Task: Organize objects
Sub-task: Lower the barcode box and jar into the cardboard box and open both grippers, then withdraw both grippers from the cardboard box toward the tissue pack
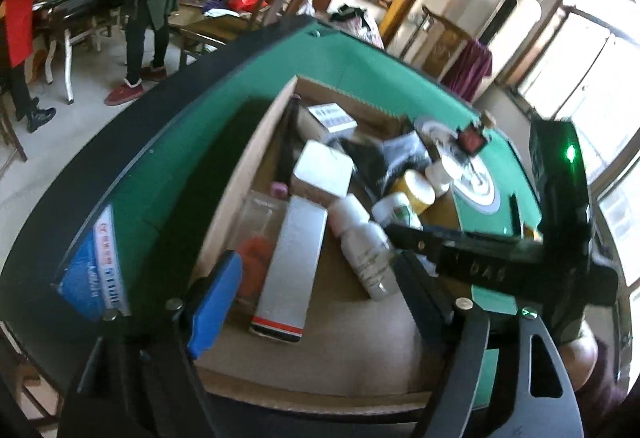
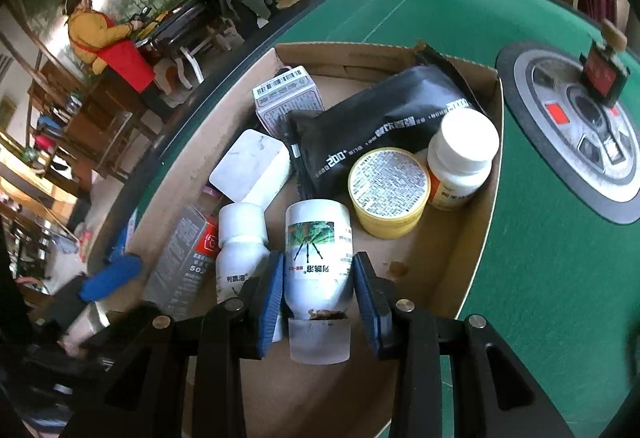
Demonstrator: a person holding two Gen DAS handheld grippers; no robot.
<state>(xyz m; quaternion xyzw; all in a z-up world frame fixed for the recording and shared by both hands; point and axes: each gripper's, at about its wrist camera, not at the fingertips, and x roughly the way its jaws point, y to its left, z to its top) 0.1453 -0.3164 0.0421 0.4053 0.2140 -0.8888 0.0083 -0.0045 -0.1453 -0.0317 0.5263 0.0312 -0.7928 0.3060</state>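
Observation:
A cardboard box point(image 2: 486, 222) on the green table holds several items. My right gripper point(image 2: 318, 290) sits inside the box with its blue pads point(image 2: 269, 298) on both sides of a white bottle point(image 2: 320, 254) with a green picture label and a clear cap. The pads look in contact with the bottle. A second white bottle point(image 2: 240, 254) lies just to its left. My left gripper point(image 1: 316, 298) is open and empty above the near end of the box point(image 1: 236, 174), over a long silver carton point(image 1: 292, 266). The right gripper's body point(image 1: 472, 250) reaches in from the right there.
The box also holds a yellow tub point(image 2: 388, 190), an orange-label white bottle point(image 2: 460, 158), a black pouch point(image 2: 384, 126), a white square box point(image 2: 252, 166) and a barcoded carton point(image 2: 288, 94). The table's round centre panel point(image 2: 576, 126) lies right. People stand at far tables.

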